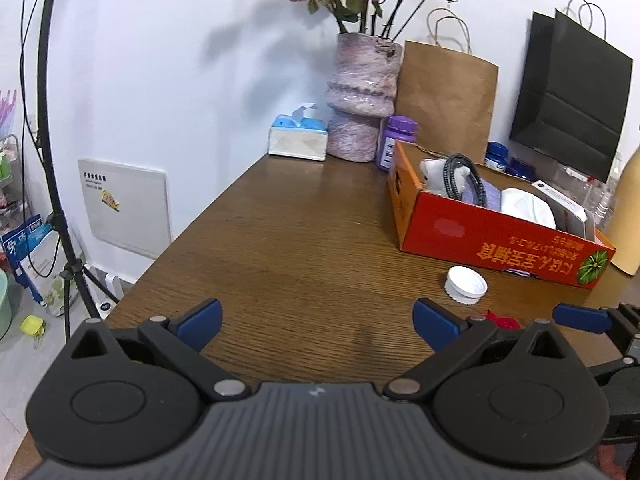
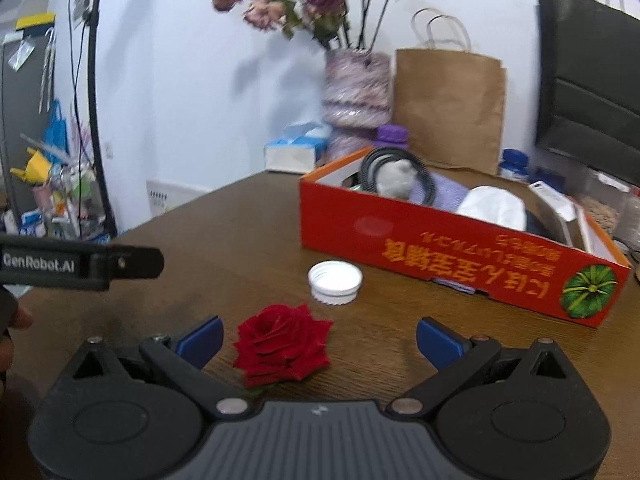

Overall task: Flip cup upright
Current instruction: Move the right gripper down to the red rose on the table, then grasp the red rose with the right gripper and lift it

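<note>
My left gripper hangs over the bare brown wood-grain table w/ jaws spread wide, nothing between the blue pads. Nothing here for it to hit, but it sits close beside my other tool, so if I swing both at once they could knock together.

Moving right: my right gripper is also spread wide and empty, and a red fabric rose head lies between its pads, nearer the left one, not touching as far as I can tell. If I close here I grab the flower, not the target.

Past it sits the only cup-like thing I see, a small white ribbed plastic cap, opening facing up, just in front of the orange-red cardboard box full of odds & ends. No proper cup shows in either view, so I can't say where one is. Risks as I judge them: the cap is low & shallow, so pads could slip off the rim and skid it under the box edge; reaching over the rose could drag it along.
</note>
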{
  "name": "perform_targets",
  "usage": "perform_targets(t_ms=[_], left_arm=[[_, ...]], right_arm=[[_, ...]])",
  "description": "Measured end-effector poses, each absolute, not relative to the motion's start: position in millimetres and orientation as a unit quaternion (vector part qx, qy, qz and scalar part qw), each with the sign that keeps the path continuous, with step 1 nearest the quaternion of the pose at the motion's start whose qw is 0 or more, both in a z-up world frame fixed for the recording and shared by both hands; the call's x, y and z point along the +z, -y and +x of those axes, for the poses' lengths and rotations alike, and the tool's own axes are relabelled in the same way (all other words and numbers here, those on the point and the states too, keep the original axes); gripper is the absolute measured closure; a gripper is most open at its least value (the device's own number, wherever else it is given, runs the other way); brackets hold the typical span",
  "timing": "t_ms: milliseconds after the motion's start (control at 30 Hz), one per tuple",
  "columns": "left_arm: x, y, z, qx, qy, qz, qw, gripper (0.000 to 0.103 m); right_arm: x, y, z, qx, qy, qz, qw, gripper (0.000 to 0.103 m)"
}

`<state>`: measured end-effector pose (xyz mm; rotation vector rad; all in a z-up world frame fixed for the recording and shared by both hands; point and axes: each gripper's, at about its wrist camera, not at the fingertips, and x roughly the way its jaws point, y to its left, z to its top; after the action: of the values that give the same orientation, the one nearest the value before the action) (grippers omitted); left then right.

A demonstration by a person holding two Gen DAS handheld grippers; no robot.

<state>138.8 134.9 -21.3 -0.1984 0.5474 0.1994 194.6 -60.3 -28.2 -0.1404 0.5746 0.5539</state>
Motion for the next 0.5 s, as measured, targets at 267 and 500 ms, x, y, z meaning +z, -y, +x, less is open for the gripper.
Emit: perform_targets(t_ms=[267,500], left_arm=[[-22,-137,138,0.099,-0.269,-0.100,0.953,0.000],[-23,-135,139,0.100,-0.273,-0.097,0.952,0.000]], right_arm=[[-36,43,207,0.285,-0.308,-0.080,0.904,0.008],[-40,42,212,0.299,-0.326,-0.070,0.894,0.038]])
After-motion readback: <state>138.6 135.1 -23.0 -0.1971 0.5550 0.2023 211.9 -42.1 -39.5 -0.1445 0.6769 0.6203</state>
